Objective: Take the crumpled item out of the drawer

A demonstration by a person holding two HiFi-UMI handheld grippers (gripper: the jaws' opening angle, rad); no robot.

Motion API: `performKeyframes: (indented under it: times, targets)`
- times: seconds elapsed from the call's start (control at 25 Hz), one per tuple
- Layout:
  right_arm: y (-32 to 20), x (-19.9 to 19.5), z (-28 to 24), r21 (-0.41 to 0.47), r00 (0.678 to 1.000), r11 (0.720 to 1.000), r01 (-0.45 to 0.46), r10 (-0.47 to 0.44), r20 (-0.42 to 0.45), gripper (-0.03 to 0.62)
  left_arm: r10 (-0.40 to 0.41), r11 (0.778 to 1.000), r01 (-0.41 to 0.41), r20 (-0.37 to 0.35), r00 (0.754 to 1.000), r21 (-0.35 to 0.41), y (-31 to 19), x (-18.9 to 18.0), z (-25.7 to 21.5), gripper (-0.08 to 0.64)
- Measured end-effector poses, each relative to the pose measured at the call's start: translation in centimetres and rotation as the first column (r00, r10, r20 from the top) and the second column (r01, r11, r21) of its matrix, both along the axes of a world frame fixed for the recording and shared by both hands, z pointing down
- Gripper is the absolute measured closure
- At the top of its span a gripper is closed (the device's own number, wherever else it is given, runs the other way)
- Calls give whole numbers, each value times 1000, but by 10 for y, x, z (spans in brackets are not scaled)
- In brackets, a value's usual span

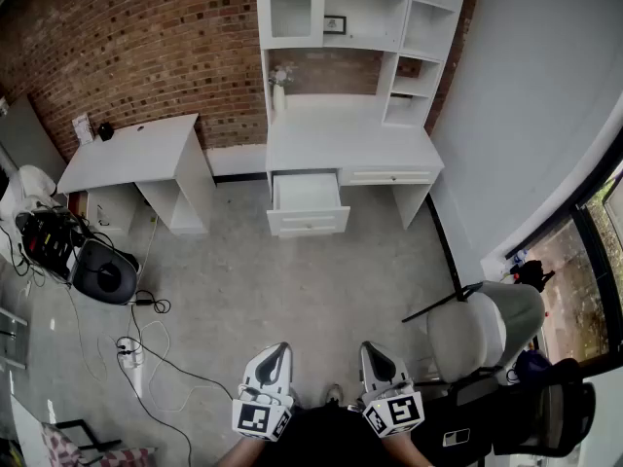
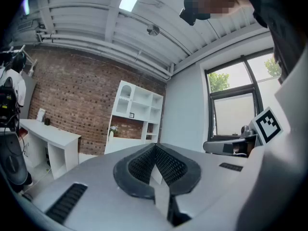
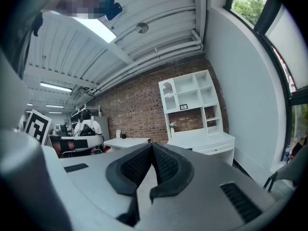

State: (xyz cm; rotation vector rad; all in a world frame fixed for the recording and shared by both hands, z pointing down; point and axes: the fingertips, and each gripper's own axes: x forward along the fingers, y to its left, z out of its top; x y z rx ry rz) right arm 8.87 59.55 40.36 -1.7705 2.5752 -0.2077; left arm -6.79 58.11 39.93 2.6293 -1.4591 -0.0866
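Across the room stands a white desk with a hutch (image 1: 350,134), its left drawer (image 1: 307,202) pulled open. The drawer's inside looks pale, and I cannot make out a crumpled item in it from here. My left gripper (image 1: 275,356) and right gripper (image 1: 376,356) are low in the head view, close to the person's body and far from the drawer. Both are shut, their black pads meeting at the tips with nothing between them. The left gripper (image 2: 154,146) points toward the desk (image 2: 126,139). The right gripper (image 3: 151,145) points toward the same desk (image 3: 202,141).
A second white desk (image 1: 131,154) stands at the left by the brick wall. Black bags (image 1: 102,270), cables and a power strip (image 1: 129,350) lie on the floor at the left. A grey office chair (image 1: 487,329) is at my right, near the window.
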Motion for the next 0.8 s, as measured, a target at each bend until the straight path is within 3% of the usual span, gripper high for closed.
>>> performKeyframes:
  times: [0.4, 0.8]
  targets:
    - [-10, -7, -5, 0, 1000, 1000, 10, -10, 0, 578, 5, 1000, -5, 2, 1000, -6, -10, -3, -4, 535]
    - [-13, 20, -2, 7, 1000, 1000, 7, -7, 18, 578, 2, 1000, -2, 12, 1000, -12, -10, 25, 0, 535]
